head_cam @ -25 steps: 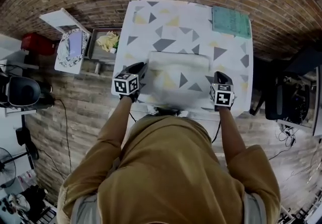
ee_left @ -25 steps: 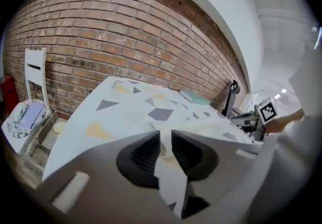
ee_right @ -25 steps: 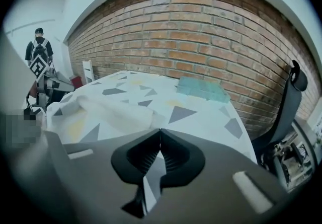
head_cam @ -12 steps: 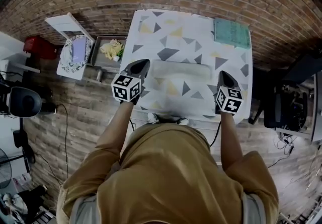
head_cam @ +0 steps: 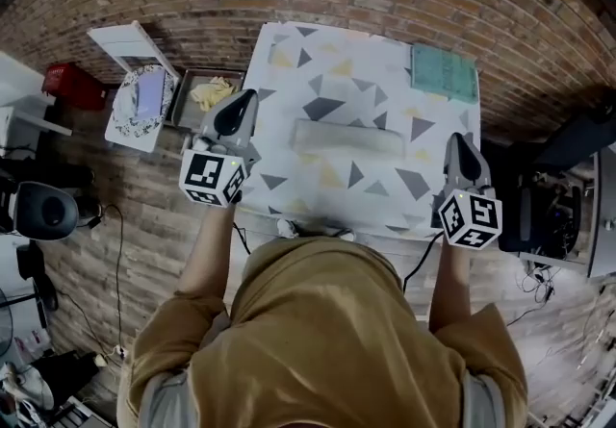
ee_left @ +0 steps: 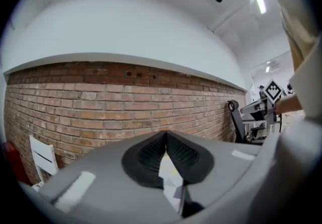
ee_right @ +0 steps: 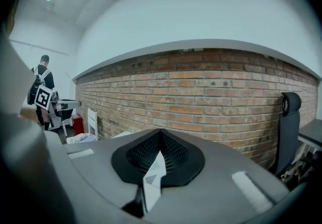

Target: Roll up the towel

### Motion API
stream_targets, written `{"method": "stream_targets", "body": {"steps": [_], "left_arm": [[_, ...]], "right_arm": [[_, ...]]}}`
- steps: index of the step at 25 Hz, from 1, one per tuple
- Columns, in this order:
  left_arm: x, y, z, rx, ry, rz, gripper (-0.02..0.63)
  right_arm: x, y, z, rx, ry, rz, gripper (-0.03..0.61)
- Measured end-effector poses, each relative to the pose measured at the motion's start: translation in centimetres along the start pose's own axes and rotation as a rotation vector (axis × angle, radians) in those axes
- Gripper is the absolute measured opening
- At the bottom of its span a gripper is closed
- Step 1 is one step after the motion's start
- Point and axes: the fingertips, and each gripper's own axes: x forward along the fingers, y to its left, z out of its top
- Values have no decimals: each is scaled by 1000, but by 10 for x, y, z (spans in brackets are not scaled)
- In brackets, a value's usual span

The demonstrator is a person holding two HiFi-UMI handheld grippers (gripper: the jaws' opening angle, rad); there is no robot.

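The pale towel lies as a narrow roll across the middle of the table, which has a cloth with grey and yellow triangles. My left gripper is lifted over the table's left edge, clear of the towel, and is shut. My right gripper hangs over the right edge, also shut and apart from the towel. In the left gripper view the pads meet, facing a brick wall. The right gripper view shows the same closed pads. Nothing is held in either; only a sliver of patterned cloth shows below the pads.
A green mat lies at the table's far right corner. Left of the table are a tray with a yellow cloth and a white stand. A black office chair stands at the right. A person stands far off.
Both grippers have risen off the table and moved outward from the towel's near edge. The towel now shows as a narrower band than a second ago.
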Motion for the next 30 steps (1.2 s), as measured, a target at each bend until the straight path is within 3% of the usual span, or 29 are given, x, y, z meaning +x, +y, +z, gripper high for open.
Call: {"method": "stream_targets", "body": {"steps": [7, 15, 23, 30], "left_arm": [[-26, -8, 57, 49, -120, -3, 63], [-59, 2, 82, 68, -154, 67, 63], [-99, 12, 68, 45, -117, 157, 63], [-100, 1, 64, 39, -117, 147, 62]], "right_arm": [[-27, -7, 42, -53, -98, -35, 3], [-58, -20, 57, -95, -142, -98, 3], [-69, -14, 47, -97, -119, -123, 3], [-64, -1, 34, -104, -93, -88, 3]]}}
